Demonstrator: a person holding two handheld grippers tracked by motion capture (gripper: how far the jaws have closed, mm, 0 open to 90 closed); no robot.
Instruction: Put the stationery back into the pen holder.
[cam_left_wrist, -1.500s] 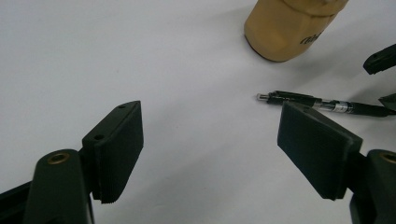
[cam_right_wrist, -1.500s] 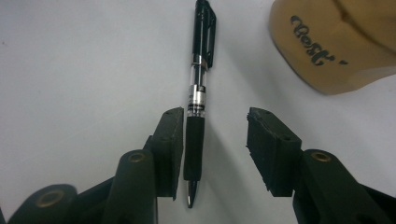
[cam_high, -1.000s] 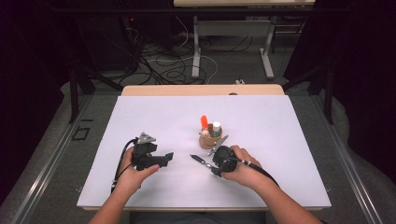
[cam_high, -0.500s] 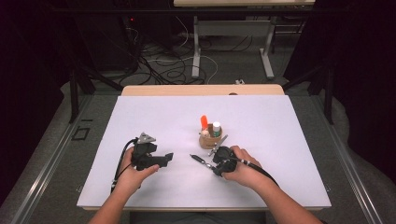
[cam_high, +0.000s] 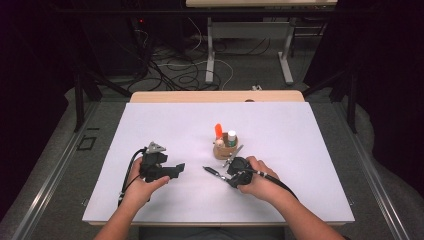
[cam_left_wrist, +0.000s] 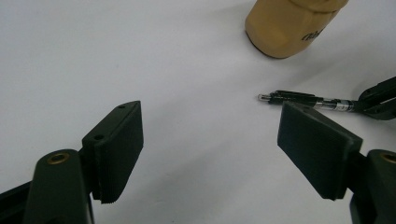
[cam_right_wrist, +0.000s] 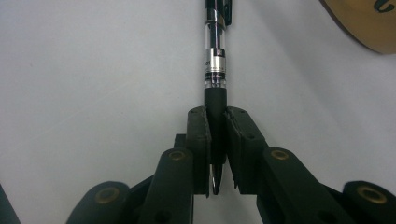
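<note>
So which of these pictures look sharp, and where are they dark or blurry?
High view: the white table sheet is evenly lit, the room around it dark. Left gripper view: the near black jaws look soft, the black-and-clear pen fairly crisp. Right gripper view: the pen's silver band is sharp, the tan wooden holder blurred at the corner.

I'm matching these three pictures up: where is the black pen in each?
High view: pen lies on the white table, lower middle, left of the right gripper.
Left gripper view: right of centre, near the right edge.
Right gripper view: top centre, running down between the fingers.
Shared landmark: the tan holder.
</note>
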